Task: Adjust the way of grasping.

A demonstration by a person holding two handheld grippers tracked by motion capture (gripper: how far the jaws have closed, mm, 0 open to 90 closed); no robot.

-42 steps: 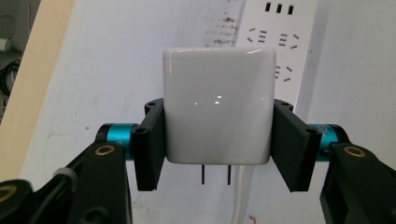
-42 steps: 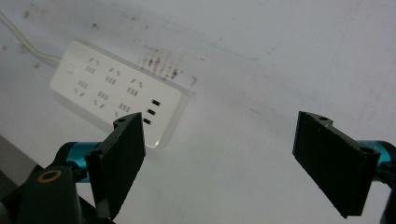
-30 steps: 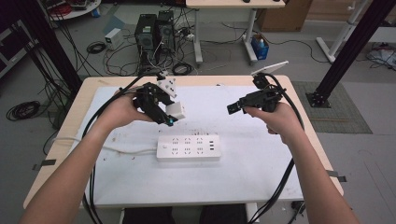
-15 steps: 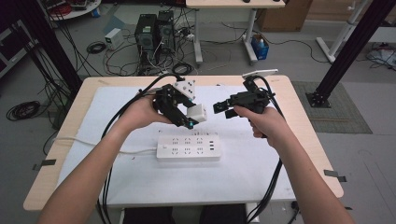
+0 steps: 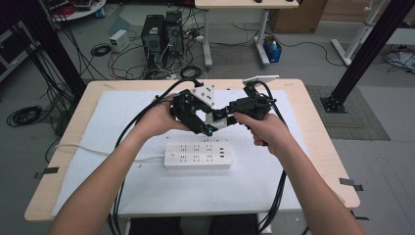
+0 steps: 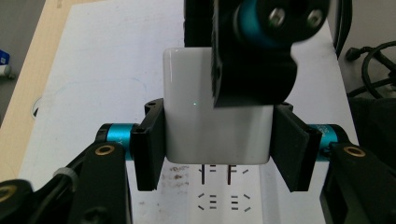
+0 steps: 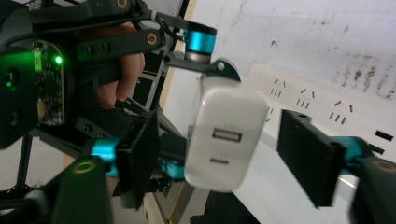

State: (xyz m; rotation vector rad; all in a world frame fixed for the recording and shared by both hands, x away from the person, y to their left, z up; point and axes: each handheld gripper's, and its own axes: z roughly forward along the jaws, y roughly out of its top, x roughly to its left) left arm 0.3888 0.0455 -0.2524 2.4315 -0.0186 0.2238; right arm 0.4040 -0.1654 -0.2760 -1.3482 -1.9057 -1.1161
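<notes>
Above the middle of the desk (image 5: 313, 161), the left gripper (image 6: 217, 149) pinches a white, rounded plastic USB charger (image 6: 205, 121), prongs down over the white power strip (image 5: 197, 155). The right gripper (image 7: 229, 158) has just been closing, its jaws either side of the charger without touching, probably to take it.

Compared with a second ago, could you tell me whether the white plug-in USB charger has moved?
Yes. The white charger, clamped in the left gripper, moved rightward above the white power strip, towards the right gripper.
</notes>
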